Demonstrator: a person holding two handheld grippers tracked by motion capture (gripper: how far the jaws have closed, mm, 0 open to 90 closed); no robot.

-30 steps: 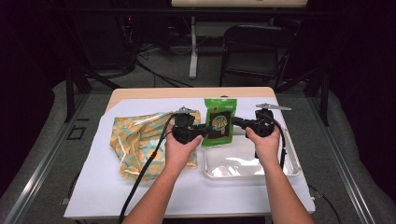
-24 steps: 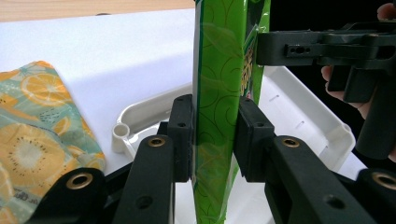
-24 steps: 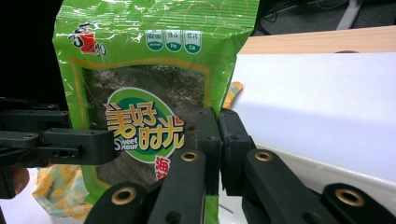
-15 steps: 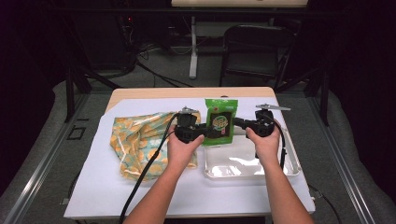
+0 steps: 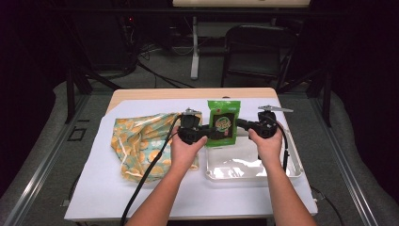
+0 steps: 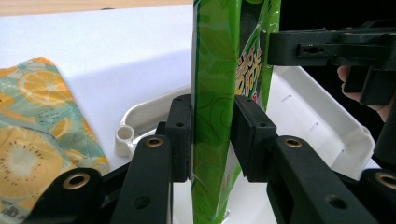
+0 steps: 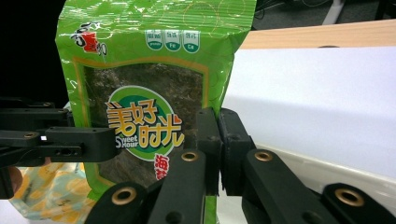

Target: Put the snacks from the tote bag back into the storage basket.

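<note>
The right gripper is clamping the right edge of the green snack pouch, while the left gripper is straddling its left edge, the pads barely touching, if at all. The pouch is hanging upright above the white tray's far end, long axis vertical, top seal up, printed face toward the person. The tray is holding only a clear liner; a fruit-print bag is lying beside it.
</note>
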